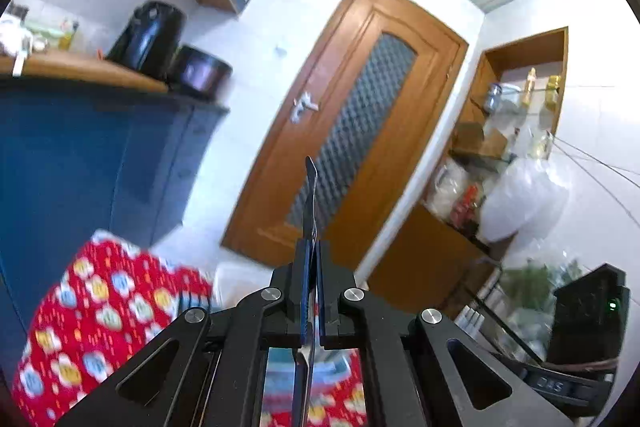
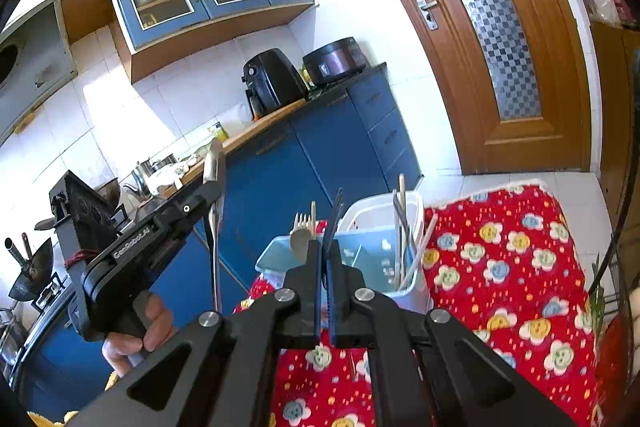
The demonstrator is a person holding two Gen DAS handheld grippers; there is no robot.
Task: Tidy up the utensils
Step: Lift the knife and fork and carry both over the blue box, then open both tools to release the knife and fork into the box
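Blue kitchen; spoon clamped in left gripper, seemingly upright.

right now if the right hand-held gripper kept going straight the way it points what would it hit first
Probably the light blue plastic utensil bin on the red flowered cloth: it sits just past the right hand-held gripper, shut on a dark fork. Depth is hard to judge.

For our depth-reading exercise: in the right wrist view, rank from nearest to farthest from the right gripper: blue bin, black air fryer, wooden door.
1. blue bin, just beyond the right gripper, on the red cloth.
2. black air fryer, on the counter, upper middle.
3. wooden door, far right; close to the fryer's depth, so uncertain.
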